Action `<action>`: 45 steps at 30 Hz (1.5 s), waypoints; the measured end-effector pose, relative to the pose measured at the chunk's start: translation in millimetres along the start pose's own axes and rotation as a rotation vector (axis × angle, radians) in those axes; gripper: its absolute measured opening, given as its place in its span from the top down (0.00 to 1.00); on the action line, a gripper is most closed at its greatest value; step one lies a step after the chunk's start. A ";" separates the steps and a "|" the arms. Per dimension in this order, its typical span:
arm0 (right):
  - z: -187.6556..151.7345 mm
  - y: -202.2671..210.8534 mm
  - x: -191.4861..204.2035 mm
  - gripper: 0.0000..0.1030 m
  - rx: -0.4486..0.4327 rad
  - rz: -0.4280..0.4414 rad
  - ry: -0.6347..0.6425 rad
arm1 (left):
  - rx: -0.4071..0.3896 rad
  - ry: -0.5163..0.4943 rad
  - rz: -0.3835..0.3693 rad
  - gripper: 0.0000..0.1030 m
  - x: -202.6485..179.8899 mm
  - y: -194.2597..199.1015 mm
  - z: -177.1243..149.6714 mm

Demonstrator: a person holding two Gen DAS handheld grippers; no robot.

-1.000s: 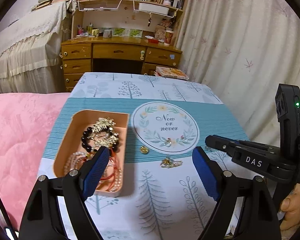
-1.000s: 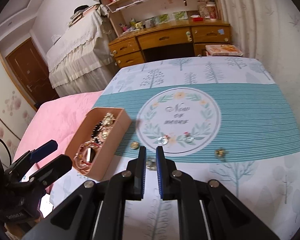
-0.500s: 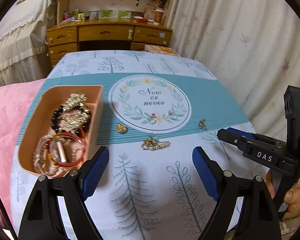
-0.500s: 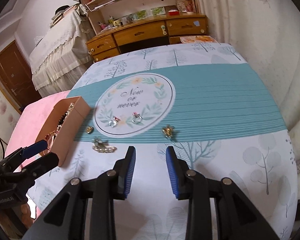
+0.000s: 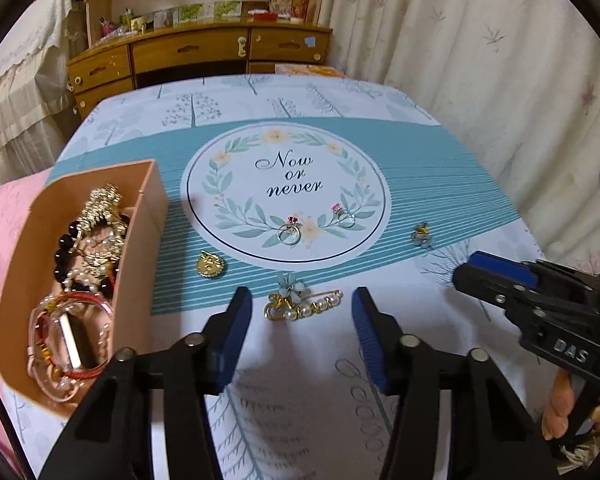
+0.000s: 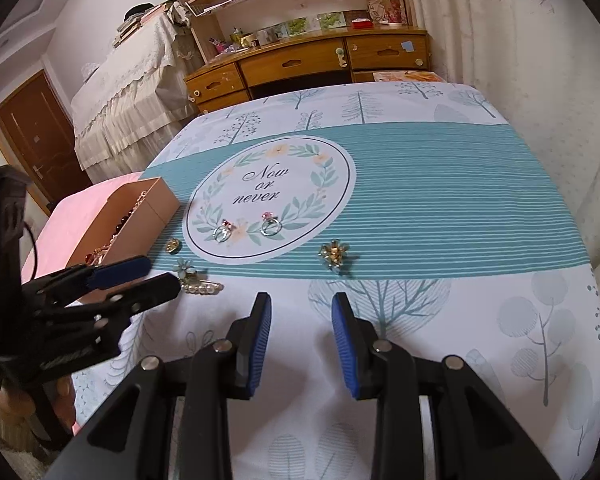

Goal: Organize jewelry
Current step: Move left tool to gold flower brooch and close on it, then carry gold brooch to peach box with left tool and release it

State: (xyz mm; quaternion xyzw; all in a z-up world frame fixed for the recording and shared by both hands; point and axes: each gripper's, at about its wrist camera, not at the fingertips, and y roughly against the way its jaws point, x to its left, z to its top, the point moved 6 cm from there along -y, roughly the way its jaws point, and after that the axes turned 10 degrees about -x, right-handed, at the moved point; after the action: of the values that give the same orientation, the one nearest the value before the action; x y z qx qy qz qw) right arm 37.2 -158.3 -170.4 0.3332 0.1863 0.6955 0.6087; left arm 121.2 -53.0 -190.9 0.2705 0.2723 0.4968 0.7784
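A pearl brooch with a blue flower (image 5: pixel 304 304) lies on the tablecloth between the tips of my left gripper (image 5: pixel 300 295). Its jaws are closing and the pads are not touching the brooch. A peach box (image 5: pixel 148 200) at the left holds several bracelets. Two rings (image 5: pixel 289 234) (image 5: pixel 345 216) sit on the round print, with a gold round piece (image 5: pixel 211 266) beside the box. My right gripper (image 6: pixel 301 300) stands open over bare cloth, just short of a gold flower piece (image 6: pixel 334 256). The left gripper (image 6: pixel 140 276) appears at the left of that view, over the brooch (image 6: pixel 200 286).
A pink blanket (image 5: pixel 4 216) lies left of the box. A cream curtain (image 5: pixel 480 60) hangs close along the table's right side. A wooden desk (image 6: pixel 312 60) stands beyond the far edge. A person's hand (image 5: pixel 560 408) holds the right gripper's handle.
My left gripper came forward and down over the pearl brooch, and its jaws narrowed around it. My right gripper's jaws opened from nearly shut, and it shifted right toward the gold flower piece.
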 end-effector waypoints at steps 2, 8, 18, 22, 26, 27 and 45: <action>0.6 -1.4 -4.4 0.69 -0.001 -0.004 -0.008 | 0.011 0.006 0.001 0.54 0.6 -7.2 -0.4; 1.6 -9.0 -16.4 0.69 0.008 -0.024 -0.026 | 0.023 0.004 0.009 0.58 2.2 -20.8 -0.9; -0.3 -31.5 -16.8 0.69 0.076 -0.027 -0.011 | 0.035 0.030 -0.019 0.79 8.4 -29.9 -3.5; 5.1 -35.1 -17.3 0.69 0.078 -0.027 -0.019 | 0.029 0.029 -0.025 0.79 8.6 -29.3 -3.5; 11.9 -42.1 -20.4 0.69 0.084 -0.037 -0.033 | 0.001 0.026 -0.028 0.79 7.6 -23.2 -0.6; 13.0 -43.9 -19.9 0.69 0.086 -0.035 -0.033 | -0.006 0.023 -0.029 0.79 7.0 -21.3 0.3; 20.2 -46.1 2.6 0.82 0.066 -0.073 0.019 | -0.193 0.115 -0.080 0.79 32.0 59.9 35.6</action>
State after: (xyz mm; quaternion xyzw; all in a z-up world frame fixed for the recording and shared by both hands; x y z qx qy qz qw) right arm 84.4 -150.1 -186.1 0.3394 0.2269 0.6695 0.6206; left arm 119.8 -7.3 -129.4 0.1542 0.2781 0.5041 0.8030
